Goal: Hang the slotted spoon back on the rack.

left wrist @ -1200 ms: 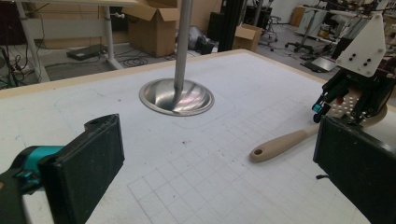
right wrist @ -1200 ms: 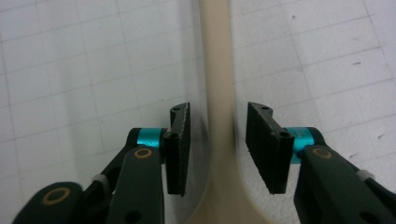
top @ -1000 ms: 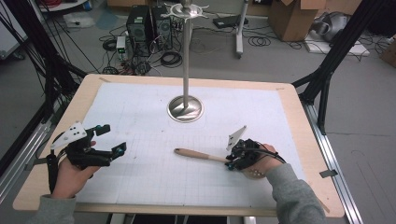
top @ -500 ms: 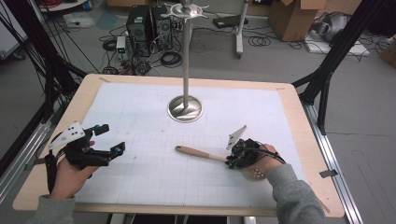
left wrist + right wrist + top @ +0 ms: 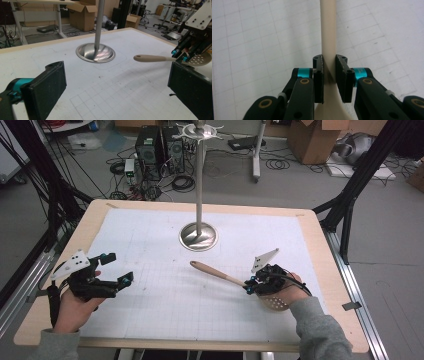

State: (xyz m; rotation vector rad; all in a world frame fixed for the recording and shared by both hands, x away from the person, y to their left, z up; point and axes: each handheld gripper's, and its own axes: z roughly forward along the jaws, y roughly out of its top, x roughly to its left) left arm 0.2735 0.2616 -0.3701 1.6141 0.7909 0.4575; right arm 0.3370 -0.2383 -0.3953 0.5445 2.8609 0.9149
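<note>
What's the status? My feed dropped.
Right gripper shut on spatula, handle toward stand. Left gripper open, holding nothing. Nothing between spatula and stand.

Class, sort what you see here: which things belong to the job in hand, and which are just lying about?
In the job:
- slotted spoon, clamped at its handle by the right gripper
- left gripper, open and holding nothing
- metal stand on the table, probably where the spoon goes

Lying about:
- cardboard boxes on the floor
- computer towers and cables

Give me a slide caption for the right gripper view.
Right gripper clamps the beige slotted spoon at its neck above the gridded mat.
</note>
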